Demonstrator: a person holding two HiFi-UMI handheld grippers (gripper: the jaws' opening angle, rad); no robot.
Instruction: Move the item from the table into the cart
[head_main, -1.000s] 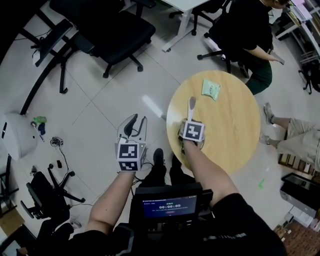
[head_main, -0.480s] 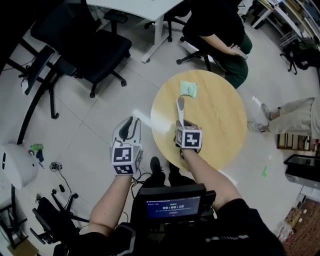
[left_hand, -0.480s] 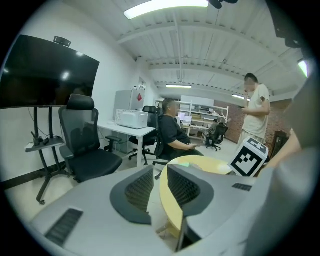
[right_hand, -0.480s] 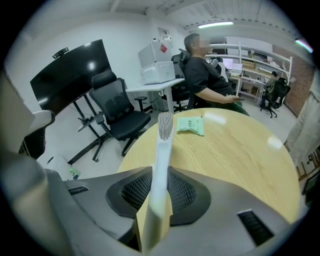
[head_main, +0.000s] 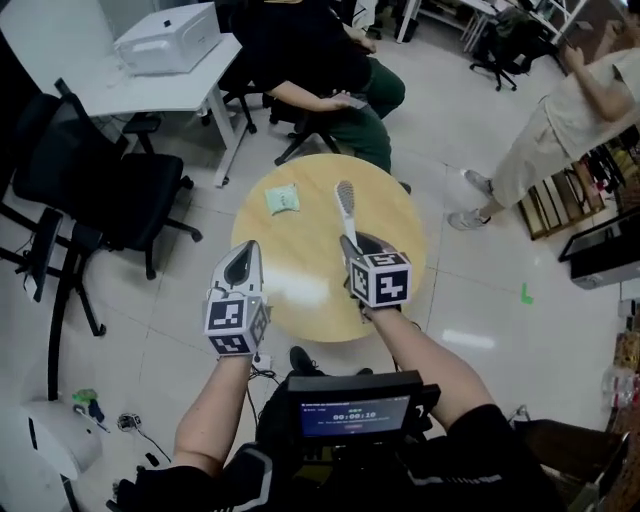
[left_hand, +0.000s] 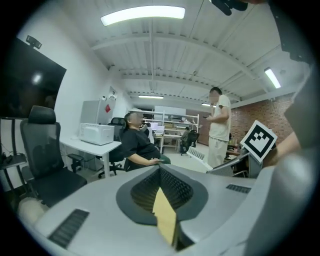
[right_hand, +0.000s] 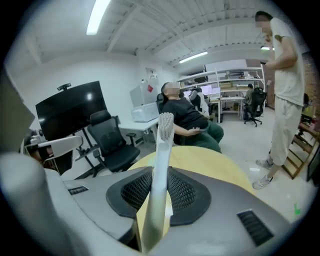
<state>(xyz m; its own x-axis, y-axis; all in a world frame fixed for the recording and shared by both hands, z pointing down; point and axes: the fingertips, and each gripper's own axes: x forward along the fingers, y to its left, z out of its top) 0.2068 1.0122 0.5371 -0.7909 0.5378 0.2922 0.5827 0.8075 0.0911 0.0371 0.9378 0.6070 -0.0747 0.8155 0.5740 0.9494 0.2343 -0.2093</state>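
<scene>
A long white brush (head_main: 347, 203) with a bristled head sticks out forward from my right gripper (head_main: 352, 246), which is shut on its handle and held above the round wooden table (head_main: 395, 220). In the right gripper view the brush (right_hand: 161, 150) stands pinched between the two dark pads, its head pointing away from me. A small green packet (head_main: 282, 200) lies on the table's far left part. My left gripper (head_main: 243, 262) hovers over the table's left edge, jaws shut with nothing between them. Its pads (left_hand: 176, 186) meet in the left gripper view. No cart is in view.
A seated person in black (head_main: 300, 60) is just beyond the table. Another person (head_main: 570, 110) stands at the far right. A black office chair (head_main: 100, 190) stands to the left, beside a white desk with a printer (head_main: 165, 40). Shelving stands at the right edge.
Both grippers have risen and swung forward over the table. The left jaws, wide apart before, have closed on nothing. The right gripper has kept hold of the brush throughout.
</scene>
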